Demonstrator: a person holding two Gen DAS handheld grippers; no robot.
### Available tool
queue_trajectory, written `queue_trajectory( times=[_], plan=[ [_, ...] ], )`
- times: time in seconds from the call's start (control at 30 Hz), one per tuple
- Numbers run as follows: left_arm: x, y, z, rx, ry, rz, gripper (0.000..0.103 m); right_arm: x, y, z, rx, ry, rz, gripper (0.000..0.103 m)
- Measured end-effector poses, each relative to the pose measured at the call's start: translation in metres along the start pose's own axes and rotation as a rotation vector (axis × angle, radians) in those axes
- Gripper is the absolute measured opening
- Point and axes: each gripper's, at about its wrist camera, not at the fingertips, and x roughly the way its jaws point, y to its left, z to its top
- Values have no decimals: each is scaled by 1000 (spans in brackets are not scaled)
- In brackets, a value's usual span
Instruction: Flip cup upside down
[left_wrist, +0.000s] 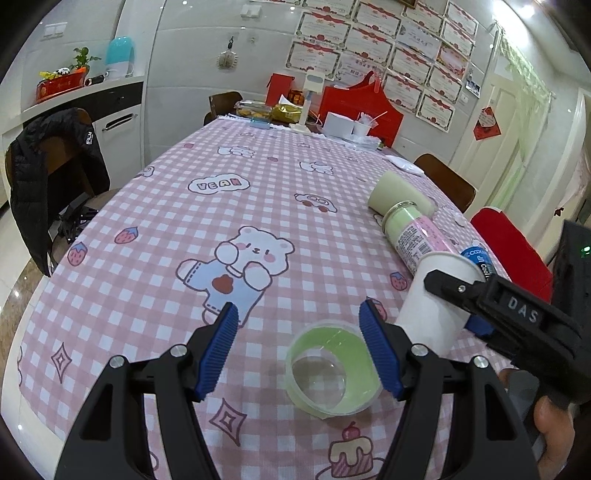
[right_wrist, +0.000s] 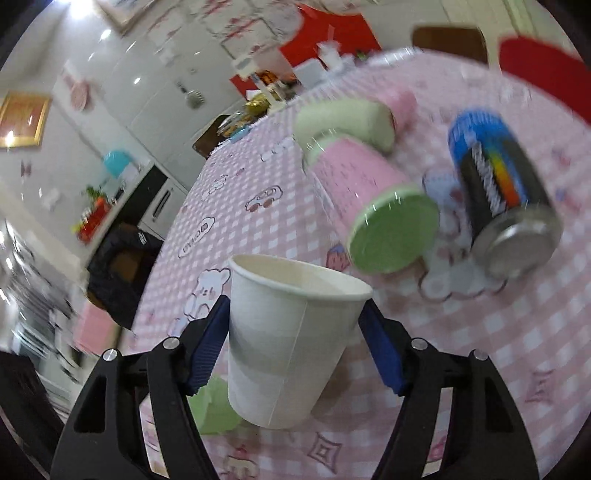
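Paper cup (right_wrist: 291, 343), white and smooth with a rolled rim, sits between the ribbed blue pads (right_wrist: 207, 347) of the right tool (right_wrist: 295, 347), which is clenched on its tapered sides. Its mouth points up and tilts slightly; its long axis runs across the tool's fingers, so turning the wrist over should be what inverts it. In the right wrist view the cup seems lifted just above the pink checked worktop (right_wrist: 480, 350), though blur makes contact hard to judge. The left tool (left_wrist: 295, 347) is released, its pads spread wide over a pale green translucent tub (left_wrist: 332, 373) standing just left of the cup. Behind the cup, farther right, lie a pink and green cylinder (right_wrist: 373, 206) and a dark spray can (right_wrist: 506, 199), both on their sides.
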Motion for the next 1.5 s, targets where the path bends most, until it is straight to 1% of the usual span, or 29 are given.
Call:
queue_trajectory(
  times=[0.1,0.3,0.5,0.67,0.73,0.8,0.83,0.87,1.07,1.3,1.37,1.5],
  plan=[
    [-1,0,-1,-4,-3,7,67,-8,11,-2,-115,-56,-61,67],
    [-4,-1,-6,-8,3,15,67,-7,22,-15,-281,-128,-139,67],
    [-11,-2,-12,-4,-1,26,67,-3,25,-28,-377,-151,-164,69],
    [-17,-4,-15,3,-1,27,67,-5,22,-34,-374,-133,-135,69],
    [-20,-5,-17,7,0,25,67,-9,22,-36,-365,-129,-124,75],
    [-23,-4,-19,6,-2,25,67,-13,22,-38,-348,-123,-108,77],
    [-25,-4,-19,6,-3,25,67,-14,21,-39,-337,-117,-98,82],
    [-27,-5,-19,8,-4,27,67,-17,21,-39,-327,-118,-92,83],
    [-41,-7,-24,20,-15,22,67,-34,22,-46,-302,-140,-78,86],
    [-70,-17,-24,48,-69,11,67,-68,27,-51,-295,-196,-56,88],
    [-81,-21,-24,60,-93,8,67,-79,28,-53,-299,-220,-50,95],
    [-101,-34,-24,96,-137,3,67,-105,33,-57,-327,-283,-55,95]
  ],
)
